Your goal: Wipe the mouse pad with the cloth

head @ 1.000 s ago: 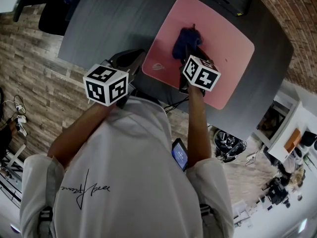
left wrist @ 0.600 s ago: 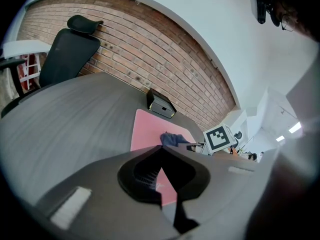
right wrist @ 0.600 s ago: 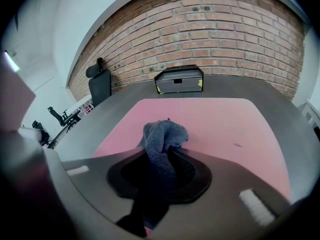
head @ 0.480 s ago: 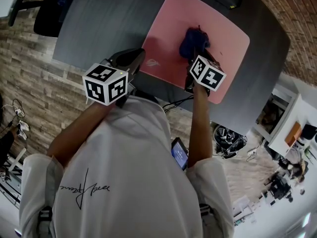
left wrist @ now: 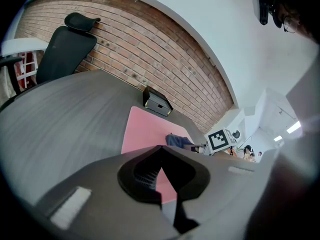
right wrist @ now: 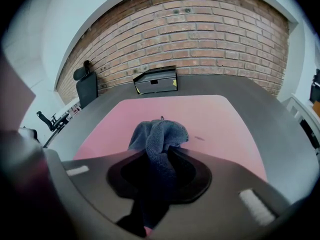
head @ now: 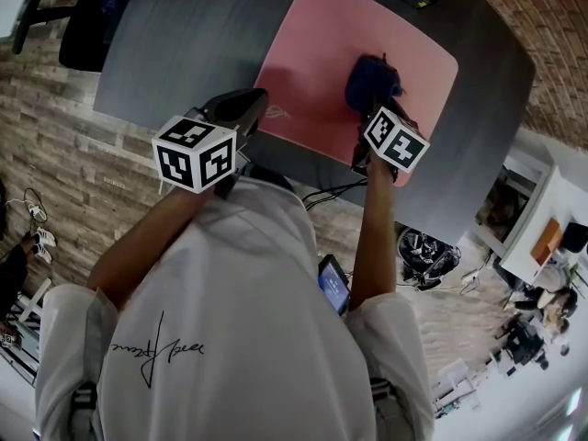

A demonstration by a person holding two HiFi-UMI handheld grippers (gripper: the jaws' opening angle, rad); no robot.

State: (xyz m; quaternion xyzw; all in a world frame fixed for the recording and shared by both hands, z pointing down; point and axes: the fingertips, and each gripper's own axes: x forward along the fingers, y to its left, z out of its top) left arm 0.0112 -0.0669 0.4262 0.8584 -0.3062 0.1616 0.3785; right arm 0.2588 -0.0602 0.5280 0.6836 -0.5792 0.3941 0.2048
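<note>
1. Head view: the right gripper [head: 375,101] reaches over a pink pad [head: 312,53], which lies flat on a dark grey table [head: 184,35]
2. The cloth [head: 371,76] is dark blue and bunched; it sits on the right half of the pad, at the tips of the right gripper
3. Right gripper view: the jaws are clamped on the cloth, which runs up between them and spills forward in a crumpled heap; the heap rests on the pad's surface
4. The left gripper [head: 250,104] is over the near edge of the table, just beside the pad's near left corner; it is well apart from the cloth
5. Left gripper view: the jaw tips meet with nothing between them; the pad and the cloth show beyond them to the right
6. A black box [right wrist: 155,80] stands on the table past the pad's far edge, near it but apart
7. A brick wall [right wrist: 200,29] runs behind the table, and a black chair [left wrist: 65,44] stands at the table's far left side
</note>
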